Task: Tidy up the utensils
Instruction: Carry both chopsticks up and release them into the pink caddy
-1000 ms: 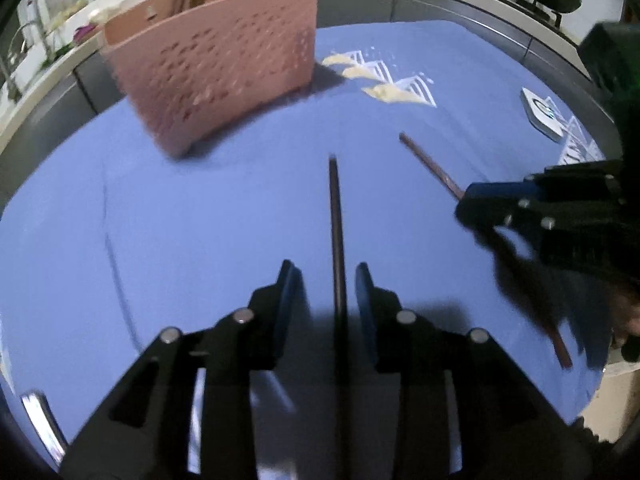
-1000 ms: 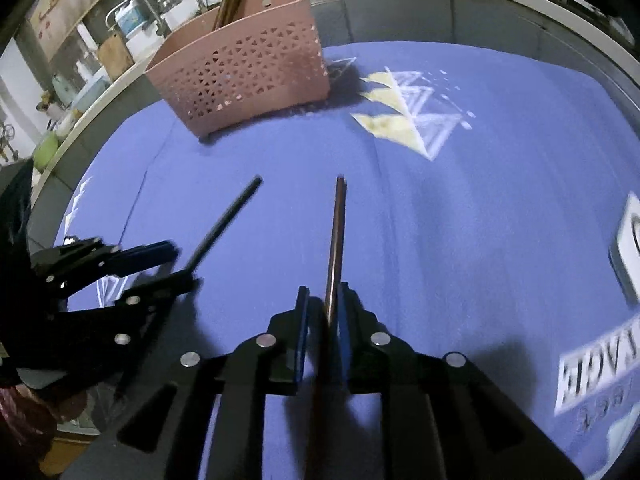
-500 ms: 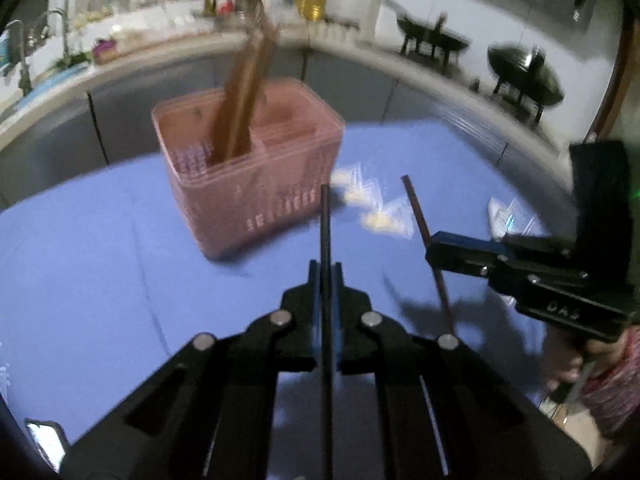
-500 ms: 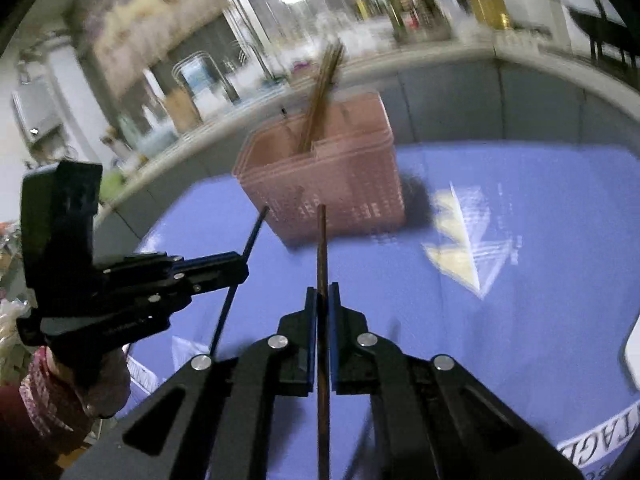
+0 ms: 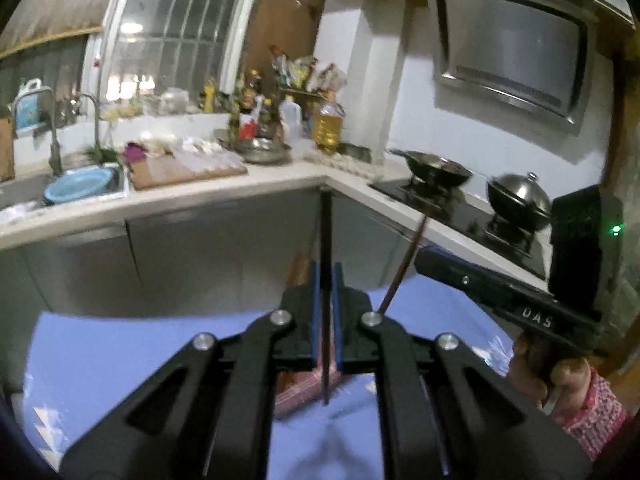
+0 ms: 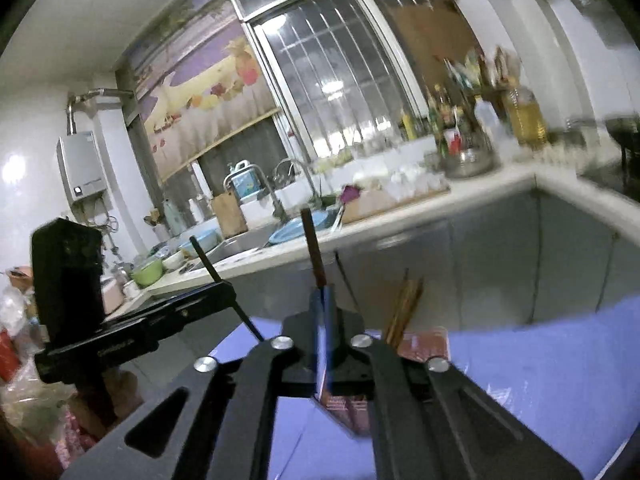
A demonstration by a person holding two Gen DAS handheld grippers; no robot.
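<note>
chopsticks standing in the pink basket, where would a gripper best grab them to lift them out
Take the standing chopsticks by their free upper ends, from above, closing across the bundle: they lean up out of the pink basket, whose walls hide their lower parts. The left gripper holds a dark chopstick, the right gripper a brown chopstick.

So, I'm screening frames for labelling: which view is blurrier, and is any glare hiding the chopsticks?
Right wrist view: smeared at the right edge; brown chopstick readable. Left wrist view: steadier; dark chopstick softly blurred, pink basket mostly hidden. Window glare misses both chopsticks.
</note>
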